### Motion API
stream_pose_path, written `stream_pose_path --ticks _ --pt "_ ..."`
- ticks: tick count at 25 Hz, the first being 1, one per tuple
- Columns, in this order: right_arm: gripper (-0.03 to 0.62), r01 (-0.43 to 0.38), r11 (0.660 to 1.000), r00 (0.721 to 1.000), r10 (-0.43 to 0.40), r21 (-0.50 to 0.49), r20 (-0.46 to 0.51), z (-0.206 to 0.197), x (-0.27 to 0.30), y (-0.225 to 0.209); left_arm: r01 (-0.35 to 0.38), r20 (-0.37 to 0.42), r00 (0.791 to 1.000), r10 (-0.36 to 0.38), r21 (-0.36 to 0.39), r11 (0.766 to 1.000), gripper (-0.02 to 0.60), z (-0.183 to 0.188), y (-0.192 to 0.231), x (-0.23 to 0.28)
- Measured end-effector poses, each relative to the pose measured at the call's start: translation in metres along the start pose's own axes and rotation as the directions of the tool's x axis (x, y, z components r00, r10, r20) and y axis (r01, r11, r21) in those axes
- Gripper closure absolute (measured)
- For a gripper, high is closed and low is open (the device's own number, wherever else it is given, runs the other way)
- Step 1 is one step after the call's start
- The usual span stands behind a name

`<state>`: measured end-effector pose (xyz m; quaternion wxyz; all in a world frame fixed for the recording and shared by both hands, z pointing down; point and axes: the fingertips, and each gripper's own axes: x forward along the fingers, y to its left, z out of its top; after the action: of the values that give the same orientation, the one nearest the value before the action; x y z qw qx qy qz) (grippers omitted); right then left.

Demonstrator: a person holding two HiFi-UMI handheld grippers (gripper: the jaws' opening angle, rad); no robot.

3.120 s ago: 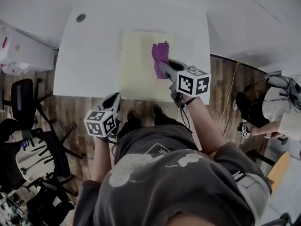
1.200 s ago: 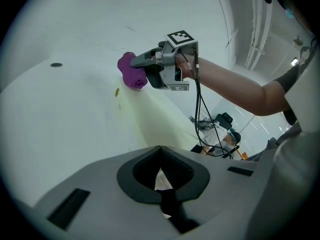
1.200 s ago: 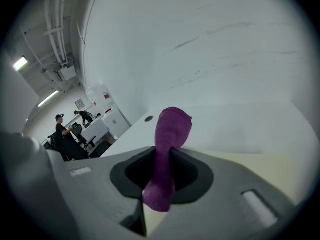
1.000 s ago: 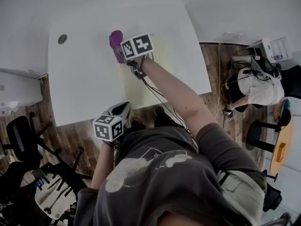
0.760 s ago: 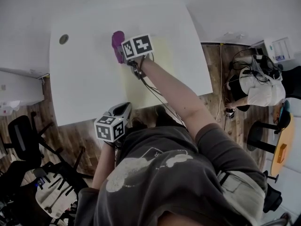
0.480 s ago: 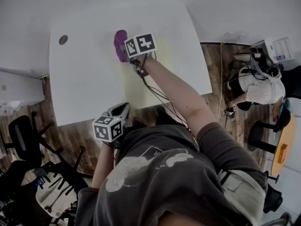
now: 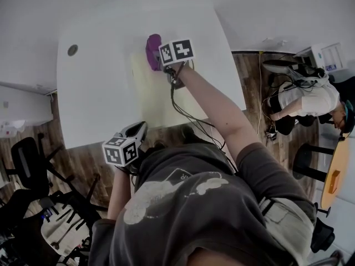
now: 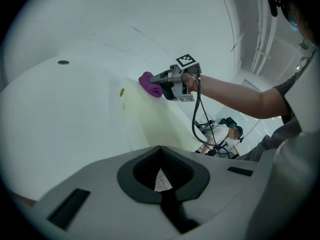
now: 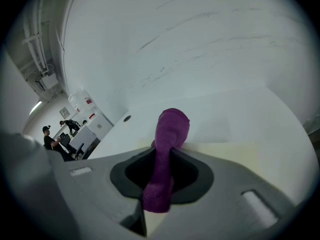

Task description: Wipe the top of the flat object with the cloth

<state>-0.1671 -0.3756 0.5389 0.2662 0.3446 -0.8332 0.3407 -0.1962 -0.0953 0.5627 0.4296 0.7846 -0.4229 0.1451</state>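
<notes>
My right gripper [image 9: 161, 170] is clamped on the purple cloth [image 9: 169, 134], which presses on the yellow mat [image 7: 156, 96] at its 12 o'clock edge. My left gripper [image 8: 161, 173], closed and empty, hangs at the counter's [image 7: 91, 87] 6 o'clock edge.

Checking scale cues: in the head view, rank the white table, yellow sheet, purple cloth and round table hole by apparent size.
1. white table
2. yellow sheet
3. purple cloth
4. round hole, clearly smallest

What's here, counted
One table [image 7: 94, 93], one sheet [image 7: 152, 96], one cloth [image 7: 152, 43], two grippers (left gripper [image 8: 161, 183], right gripper [image 9: 160, 181]), and one bystander [image 7: 305, 101].
</notes>
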Motion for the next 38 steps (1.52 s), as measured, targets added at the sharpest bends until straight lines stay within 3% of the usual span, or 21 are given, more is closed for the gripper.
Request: stream_pose_path --ticks 21,30,38 --pt "0.519 0.145 0.988 0.989 -0.146 0.046 0.013 -0.028 -0.080 -0.115 -0.097 0.034 0.995 0.098 -0.037 0.995 0.581 0.001 -0.003 0.002" --pt "0.519 0.151 0.987 0.988 -0.152 0.059 0.022 -0.038 -0.097 -0.126 -0.115 0.039 0.992 0.116 -0.029 0.993 0.581 0.002 -0.003 0.002" --pt "0.519 0.115 0.993 0.991 -0.116 0.020 0.063 -0.025 -0.115 -0.105 -0.104 0.033 0.994 0.104 -0.020 0.994 0.581 0.000 -0.004 0.003"
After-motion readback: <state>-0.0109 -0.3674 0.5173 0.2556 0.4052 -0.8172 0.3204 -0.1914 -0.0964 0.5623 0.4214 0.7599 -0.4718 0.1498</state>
